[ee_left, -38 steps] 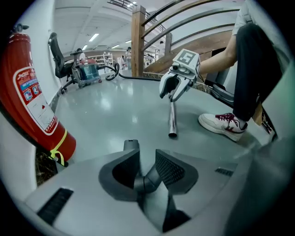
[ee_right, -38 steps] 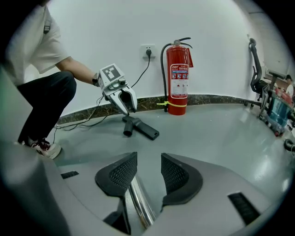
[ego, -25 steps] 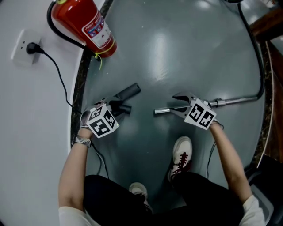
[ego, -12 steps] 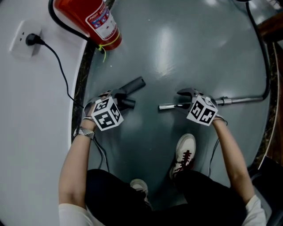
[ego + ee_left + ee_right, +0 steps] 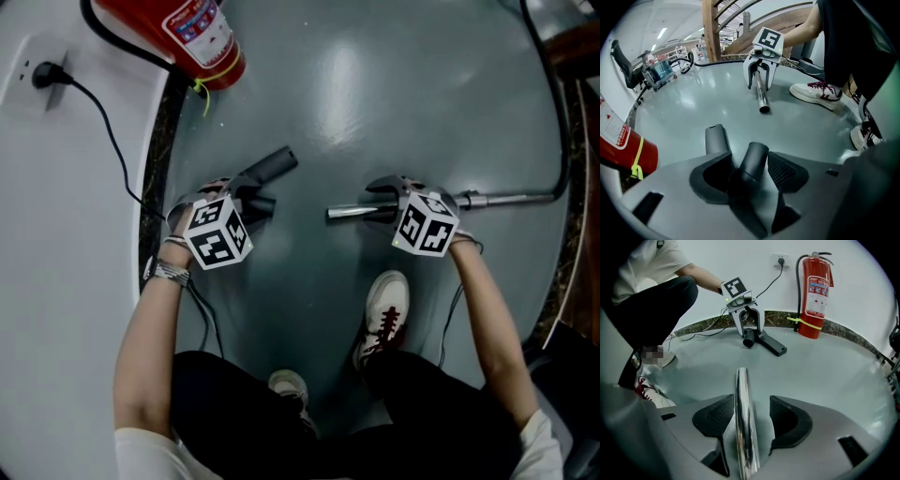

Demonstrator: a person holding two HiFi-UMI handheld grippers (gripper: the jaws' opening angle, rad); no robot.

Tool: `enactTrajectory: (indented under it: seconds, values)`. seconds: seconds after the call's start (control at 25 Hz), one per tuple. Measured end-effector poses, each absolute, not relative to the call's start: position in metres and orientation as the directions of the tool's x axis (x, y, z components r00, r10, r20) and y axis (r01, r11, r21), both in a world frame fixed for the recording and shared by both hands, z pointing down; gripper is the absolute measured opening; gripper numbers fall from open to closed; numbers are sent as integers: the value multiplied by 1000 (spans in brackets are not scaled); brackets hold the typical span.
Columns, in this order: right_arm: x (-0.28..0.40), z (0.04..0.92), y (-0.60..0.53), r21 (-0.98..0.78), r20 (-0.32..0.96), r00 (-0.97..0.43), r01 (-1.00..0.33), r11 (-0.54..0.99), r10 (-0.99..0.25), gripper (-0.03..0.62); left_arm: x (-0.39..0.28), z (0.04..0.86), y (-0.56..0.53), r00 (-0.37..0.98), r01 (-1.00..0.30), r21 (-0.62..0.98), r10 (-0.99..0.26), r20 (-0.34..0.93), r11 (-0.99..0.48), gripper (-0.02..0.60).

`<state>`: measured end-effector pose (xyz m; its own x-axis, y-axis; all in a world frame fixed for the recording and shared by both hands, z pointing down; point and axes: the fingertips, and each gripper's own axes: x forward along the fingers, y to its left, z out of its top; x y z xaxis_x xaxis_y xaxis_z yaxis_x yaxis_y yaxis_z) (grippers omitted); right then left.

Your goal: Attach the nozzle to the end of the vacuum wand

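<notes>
As both tools are held low over the glossy grey floor, the left gripper is seen straddling the round neck of the dark grey plastic vacuum nozzle. Its jaws have just been opened wide. The neck lies between the ribbed pads, a clear gap is seen on one side, and whether the other pad brushes it cannot be told. The nozzle itself is lying on the floor, and a red fire extinguisher is stood against the white wall beyond it. Over on the other side, the right gripper is set astride the shiny chrome vacuum wand. Those jaws too have just been spread wide, with the tube run down the middle and a gap shown on both sides of it. The wand is laid flat on the floor with its open end aimed across at the nozzle; the two parts are apart, not joined. A white sneaker with dark red laces is planted near the right gripper, and a black cable is plugged into the wall socket.
</notes>
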<state>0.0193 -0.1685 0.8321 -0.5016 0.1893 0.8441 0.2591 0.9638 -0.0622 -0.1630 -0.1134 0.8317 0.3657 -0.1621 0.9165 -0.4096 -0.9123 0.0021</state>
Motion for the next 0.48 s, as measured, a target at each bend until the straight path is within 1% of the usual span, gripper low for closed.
enactTrajectory:
  seconds: [0.12, 0.24, 0.48]
  values:
    - [27, 842, -163, -58, 874, -445, 300, 952, 193, 236, -159, 840, -109, 327, -353, -4, -127, 936, -936, 239]
    - [30, 849, -161, -37, 897, -404, 335, 942, 179, 236, -159, 848, -110, 289, -318, -29, -126, 949, -948, 249]
    - [40, 867, -160, -33, 924, -345, 354, 935, 163, 230, -156, 856, -110, 263, -239, -43, -108, 959, -970, 253]
